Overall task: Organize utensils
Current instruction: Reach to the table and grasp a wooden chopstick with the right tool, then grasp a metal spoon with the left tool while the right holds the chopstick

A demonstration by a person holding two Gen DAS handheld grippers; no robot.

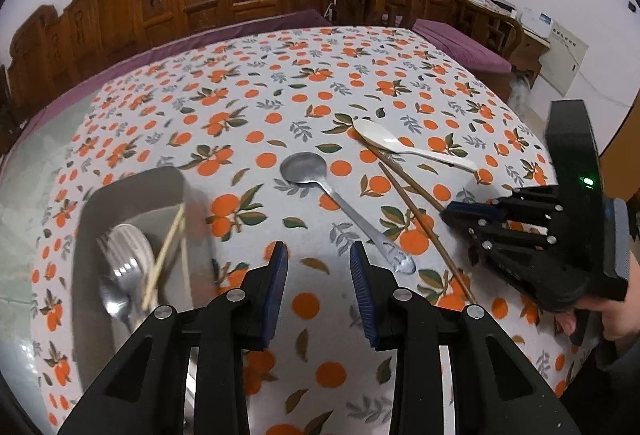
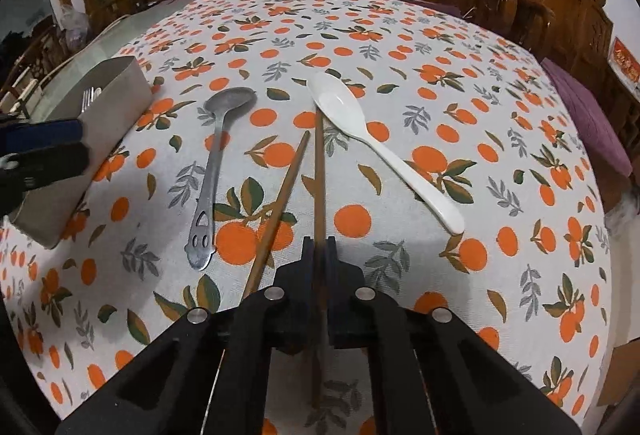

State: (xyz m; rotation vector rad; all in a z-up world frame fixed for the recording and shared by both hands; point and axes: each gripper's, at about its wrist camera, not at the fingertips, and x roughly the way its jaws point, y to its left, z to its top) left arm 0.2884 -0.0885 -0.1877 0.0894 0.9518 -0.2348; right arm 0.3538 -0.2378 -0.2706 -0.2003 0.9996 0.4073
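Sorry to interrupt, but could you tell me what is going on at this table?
A person is sorting utensils with handheld tongs. The right tongs are shut on one brown chopstick; its twin, a metal spoon and a white spoon lie loose on the tablecloth. The left tongs hang open over the cloth, beside a grey bin holding forks and chopsticks.

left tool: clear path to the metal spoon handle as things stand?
Probably yes. The left tool is open and empty, the metal spoon handle lies just ahead on bare cloth, nothing between; the chopsticks lie beside it.
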